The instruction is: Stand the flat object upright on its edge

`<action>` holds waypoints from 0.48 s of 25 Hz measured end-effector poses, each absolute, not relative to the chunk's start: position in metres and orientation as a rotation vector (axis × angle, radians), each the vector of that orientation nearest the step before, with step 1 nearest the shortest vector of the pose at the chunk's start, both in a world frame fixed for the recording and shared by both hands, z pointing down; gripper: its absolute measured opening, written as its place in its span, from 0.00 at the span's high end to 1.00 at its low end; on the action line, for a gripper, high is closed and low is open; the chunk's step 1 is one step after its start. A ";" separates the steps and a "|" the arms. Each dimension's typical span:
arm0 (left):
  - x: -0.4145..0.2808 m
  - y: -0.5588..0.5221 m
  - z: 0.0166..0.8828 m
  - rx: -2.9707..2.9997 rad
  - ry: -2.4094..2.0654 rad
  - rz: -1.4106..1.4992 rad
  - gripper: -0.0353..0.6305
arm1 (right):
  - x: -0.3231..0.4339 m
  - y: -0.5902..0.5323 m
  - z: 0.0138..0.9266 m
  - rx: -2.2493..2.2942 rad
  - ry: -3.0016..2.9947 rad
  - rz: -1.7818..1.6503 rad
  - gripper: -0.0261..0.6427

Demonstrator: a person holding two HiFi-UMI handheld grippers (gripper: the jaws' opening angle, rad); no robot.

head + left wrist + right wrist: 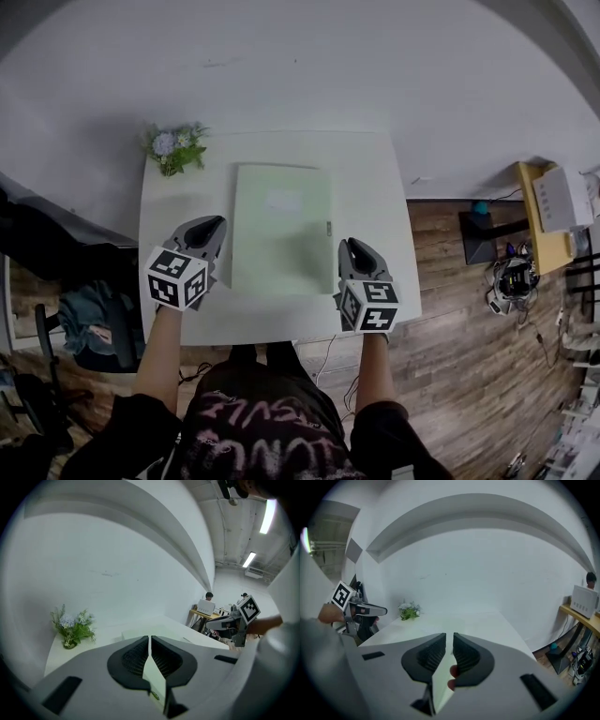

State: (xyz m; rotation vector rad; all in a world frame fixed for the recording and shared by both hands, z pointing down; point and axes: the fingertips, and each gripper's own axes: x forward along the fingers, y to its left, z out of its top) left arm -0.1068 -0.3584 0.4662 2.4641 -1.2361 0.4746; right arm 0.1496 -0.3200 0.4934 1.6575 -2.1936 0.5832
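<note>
Pale green flat panel (281,230) lies flat in the middle of the white bench (370,178). The left gripper (218,227) is just off its left edge and the right gripper (348,245) just off its right. Both sets of jaws are clenched with nothing gripped.

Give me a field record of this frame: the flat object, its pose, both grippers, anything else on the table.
object: green folder
pose: lying flat on the white table, not yet upright
left gripper: shut, nothing held, just off the folder's left edge
right gripper: shut, nothing held, just off the folder's right edge
contact with folder: cannot tell
other: small plant at the table's far left corner
</note>
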 end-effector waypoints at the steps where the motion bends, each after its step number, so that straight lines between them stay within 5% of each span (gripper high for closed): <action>1: -0.106 -0.358 0.471 2.453 -1.227 0.475 0.92 | 0.149 -0.320 0.498 1.646 -2.190 0.607 0.91; 5: -0.102 -0.358 0.486 2.404 -1.188 0.464 0.91 | 0.147 -0.319 0.515 1.585 -2.195 0.707 0.78; 7: -0.097 -0.358 0.495 2.371 -1.141 0.451 0.77 | 0.146 -0.319 0.521 1.552 -2.187 0.730 0.74; 12: -0.090 -0.356 0.525 2.312 -1.064 0.526 0.64 | 0.145 -0.321 0.545 1.479 -2.166 0.811 0.66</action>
